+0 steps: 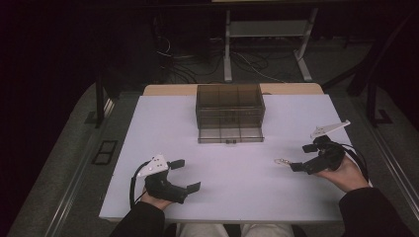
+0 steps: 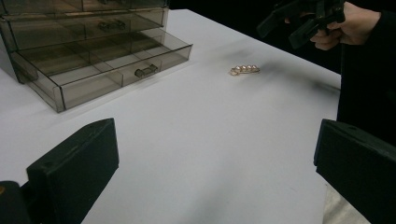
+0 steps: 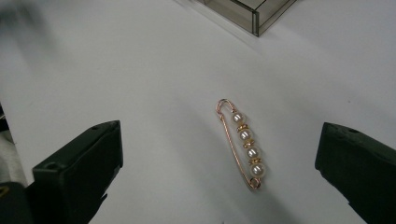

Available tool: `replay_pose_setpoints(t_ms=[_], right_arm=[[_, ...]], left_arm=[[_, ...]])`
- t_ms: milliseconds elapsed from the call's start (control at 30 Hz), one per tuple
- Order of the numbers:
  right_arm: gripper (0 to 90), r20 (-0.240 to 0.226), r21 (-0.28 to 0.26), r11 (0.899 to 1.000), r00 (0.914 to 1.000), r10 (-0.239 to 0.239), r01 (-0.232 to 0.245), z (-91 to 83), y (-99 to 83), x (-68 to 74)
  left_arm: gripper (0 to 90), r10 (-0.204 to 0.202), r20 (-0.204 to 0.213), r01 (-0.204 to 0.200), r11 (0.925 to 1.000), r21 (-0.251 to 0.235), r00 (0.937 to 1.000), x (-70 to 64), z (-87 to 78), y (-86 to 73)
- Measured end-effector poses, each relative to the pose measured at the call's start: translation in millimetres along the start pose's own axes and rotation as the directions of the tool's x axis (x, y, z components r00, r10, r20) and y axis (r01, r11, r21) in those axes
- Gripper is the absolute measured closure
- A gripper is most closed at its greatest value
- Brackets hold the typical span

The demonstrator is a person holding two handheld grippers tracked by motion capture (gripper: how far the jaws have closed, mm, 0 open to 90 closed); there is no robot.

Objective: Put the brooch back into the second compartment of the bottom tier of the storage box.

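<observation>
pearl pin, a gold safety-pin clasp strung with four small pearls, lies flat on the white desk, toward its right side and just ahead of the right claw. in the right gripper view the pin sits between the two black jaws but farther out, touching neither, and the jaws stand wide apart with nothing in them. in the high view the pin shows as a small pale glint just beside the tip of that claw's nearer jaw.

nearest the person, the left claw hovers over the front left part of the desk, held in the left hand, its jaws spread wide and empty. from the left gripper view the pin lies well apart from it, across the bare desk, with the right hand beyond.

farther back, at the middle of the desk's far edge, stands a smoky clear drawer box. its bottom drawer is pulled out toward the person and is split into compartments.
</observation>
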State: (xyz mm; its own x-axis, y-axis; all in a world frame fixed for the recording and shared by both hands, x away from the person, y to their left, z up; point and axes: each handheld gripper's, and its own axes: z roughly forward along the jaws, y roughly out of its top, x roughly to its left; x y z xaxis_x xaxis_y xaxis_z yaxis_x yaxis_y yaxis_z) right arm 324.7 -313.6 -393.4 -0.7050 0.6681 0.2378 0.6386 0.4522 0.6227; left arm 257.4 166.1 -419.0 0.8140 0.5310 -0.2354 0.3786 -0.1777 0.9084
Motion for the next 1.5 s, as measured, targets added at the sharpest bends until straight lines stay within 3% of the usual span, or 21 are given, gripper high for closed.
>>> replay_pose_setpoints(t_ms=[767, 1367, 1500], right_arm=[[0.5, -0.001, 0.051, 0.999, 0.9998, -0.019, 0.019, 27.0, 5.9, -11.6], [0.6, 0.01, 0.14, 0.988, 0.9977, -0.067, 0.065, 50.6, 6.5, -11.3], [13.1, 0.013, 0.14, 0.987, 0.9964, -0.084, 0.081, 50.5, 6.3, -11.7]], left_arm=[[0.0, -0.001, 0.005, 0.001, 1.0, 0.001, 1.0, 0.1, 0.5, 0.0], [0.0, 0.003, 0.009, -0.003, 1.0, 0.008, 1.0, 0.5, 1.5, -0.1], [0.0, 0.004, 0.009, -0.004, 1.0, 0.009, 1.0, 0.5, 1.5, -0.1]])
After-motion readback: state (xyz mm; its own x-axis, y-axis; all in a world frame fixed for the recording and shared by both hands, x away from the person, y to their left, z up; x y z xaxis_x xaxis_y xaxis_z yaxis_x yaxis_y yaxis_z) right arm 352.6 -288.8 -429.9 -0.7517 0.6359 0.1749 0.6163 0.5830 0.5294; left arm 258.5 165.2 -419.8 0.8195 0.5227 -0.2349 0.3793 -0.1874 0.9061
